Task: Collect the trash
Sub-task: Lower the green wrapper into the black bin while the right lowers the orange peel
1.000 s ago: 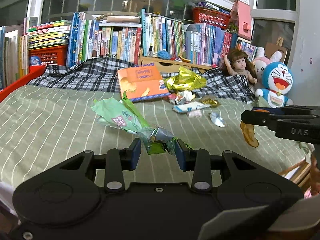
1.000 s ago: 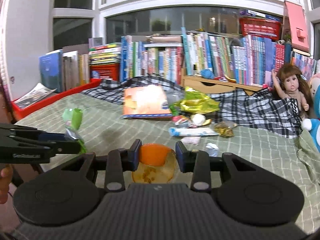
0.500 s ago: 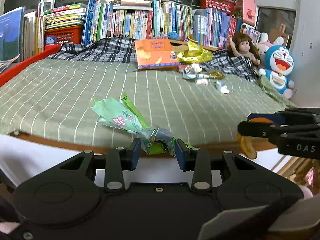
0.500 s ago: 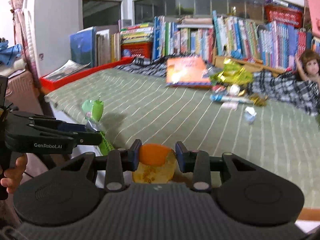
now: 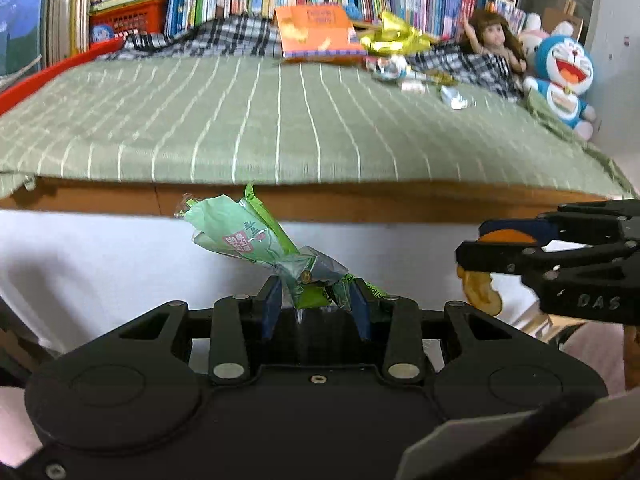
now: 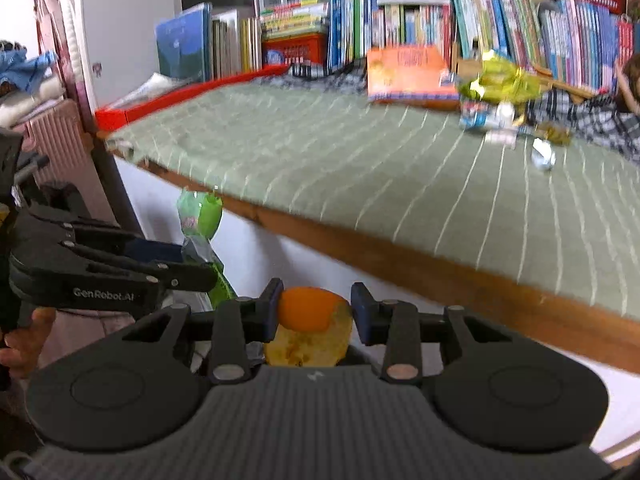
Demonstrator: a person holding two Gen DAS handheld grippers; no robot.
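My left gripper (image 5: 316,304) was clenched on a crumpled green wrapper (image 5: 248,236), its red and white label too creased to read, the clear twisted end pinched between my blue pads. It hung out over the side of the bed (image 5: 280,120), below the wooden edge. My right gripper (image 6: 316,312) was clamped on an orange peel (image 6: 310,328), bright orange on top, pale and pitted underneath, also off the bed's near edge. From the right view I could read "GenRobot.AI" on my left gripper's side; from the left view, only "DAS" on my right one. More trash sat far back on the striped green cover: a gold foil bag (image 5: 394,36), small wrappers (image 5: 404,74), a scrap of silver foil (image 5: 456,100). An orange box (image 5: 320,30) lay by them, lettering blurred. Only the left view showed the blue cat plush (image 5: 564,80); only the right showed a pink suitcase (image 6: 60,148) and a hand (image 6: 24,340).
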